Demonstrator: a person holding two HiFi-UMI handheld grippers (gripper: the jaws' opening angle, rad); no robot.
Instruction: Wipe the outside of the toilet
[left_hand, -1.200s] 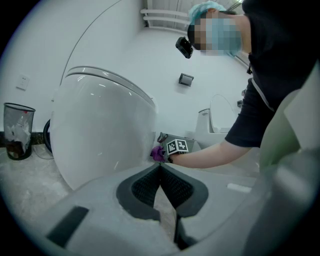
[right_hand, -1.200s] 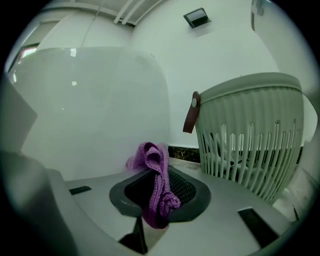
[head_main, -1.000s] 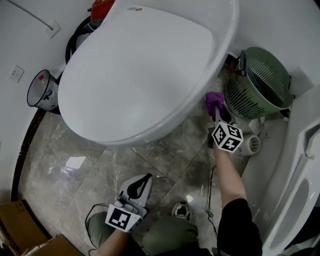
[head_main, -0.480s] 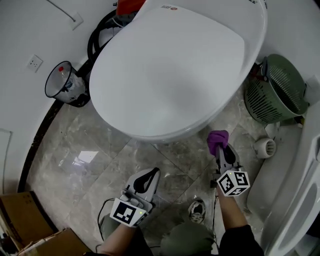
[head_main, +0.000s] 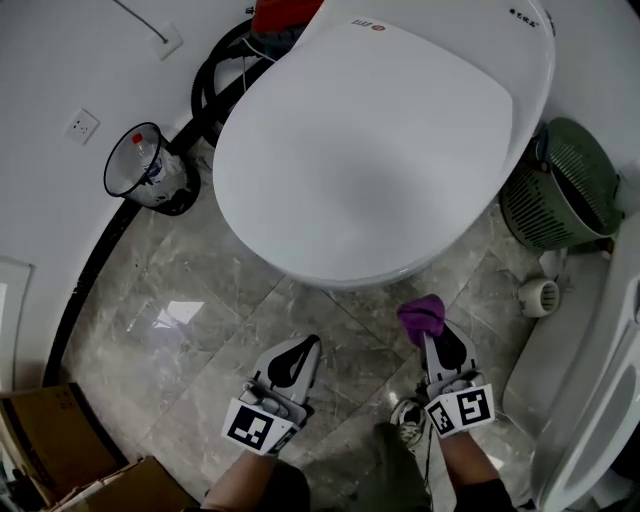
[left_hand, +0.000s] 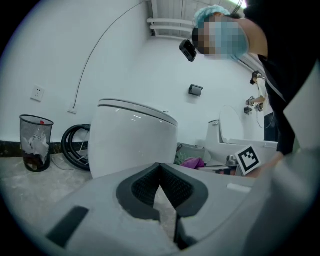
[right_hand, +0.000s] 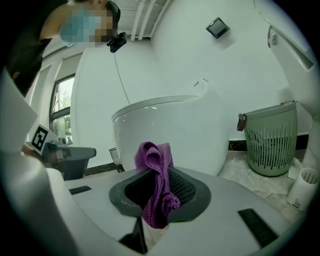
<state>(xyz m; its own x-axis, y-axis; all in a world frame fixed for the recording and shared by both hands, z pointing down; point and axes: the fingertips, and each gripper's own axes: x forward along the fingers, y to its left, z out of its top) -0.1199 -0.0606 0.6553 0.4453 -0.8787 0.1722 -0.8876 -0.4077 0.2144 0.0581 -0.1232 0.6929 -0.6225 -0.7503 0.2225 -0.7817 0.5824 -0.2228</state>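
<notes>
1. Two grippers hang low over the marble floor (head_main: 190, 290) in front of the white toilet (head_main: 380, 150). Its lid is down, and neither gripper touches the bowl.
2. Left gripper (head_main: 303, 348): its own view shows the jaws closed tip to tip with nothing between them.
3. Right gripper (head_main: 430, 338): the jaws are clamped on a purple cloth (head_main: 421, 314). The cloth bunches above the tips and, in that gripper's view, trails down between the pads.
4. Only the head view shows the wall socket (head_main: 83, 125) and the cardboard boxes (head_main: 40, 440) at lower left.
5. The left gripper view gives a side-on look at the lined waste bin (left_hand: 32, 142), which holds crumpled rubbish, and at the coiled black hose (left_hand: 75, 147) beside the toilet.
6. The right gripper view alone shows a window (right_hand: 60, 110) at far left, and it shows the green basket (right_hand: 272, 137) from the side.
7. Writing: a small red mark at the rear of the lid and dark marks behind it are too small to read. The marker cubes (head_main: 459, 410) carry only black-and-white squares.
</notes>
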